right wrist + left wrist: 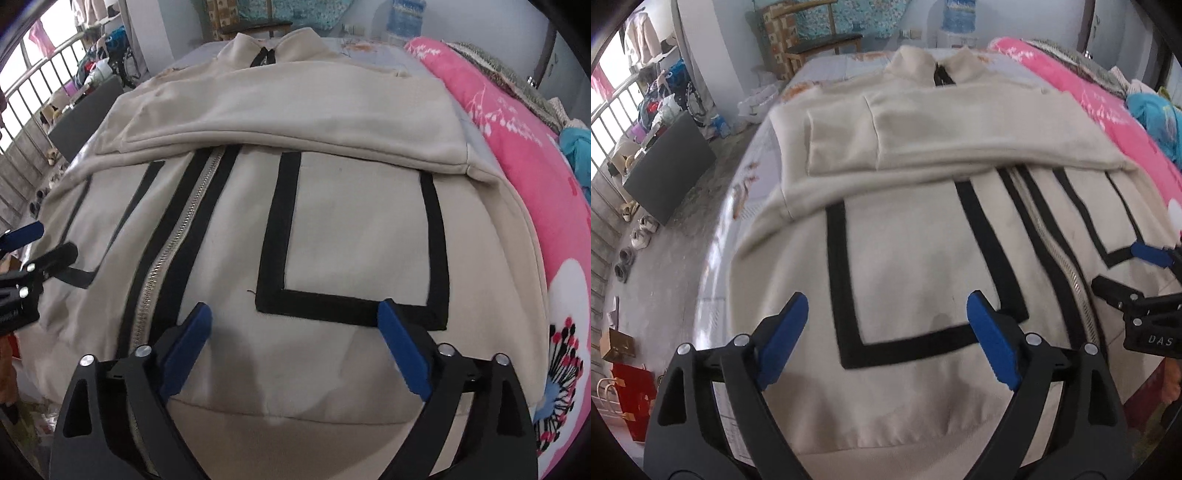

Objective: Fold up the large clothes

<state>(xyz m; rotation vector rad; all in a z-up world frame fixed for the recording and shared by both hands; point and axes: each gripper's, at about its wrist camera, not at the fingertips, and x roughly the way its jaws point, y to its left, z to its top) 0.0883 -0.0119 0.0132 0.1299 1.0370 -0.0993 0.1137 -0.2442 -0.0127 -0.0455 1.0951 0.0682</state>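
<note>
Jaws spread wide and empty on both the left gripper (886, 339) and right gripper (295, 347), hovering over the jacket (332, 240), sleeves crossed, likely ready for the hem.

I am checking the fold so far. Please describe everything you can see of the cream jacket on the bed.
The cream jacket lies front up on the bed, collar at the far end. It looks like soft, thick fabric. A metal zipper, closed, runs down the middle between black stripes, and black bands outline a box on each front panel. Both sleeves are folded across the chest. The left gripper and right gripper hover open near the hem, gripping nothing.
</note>
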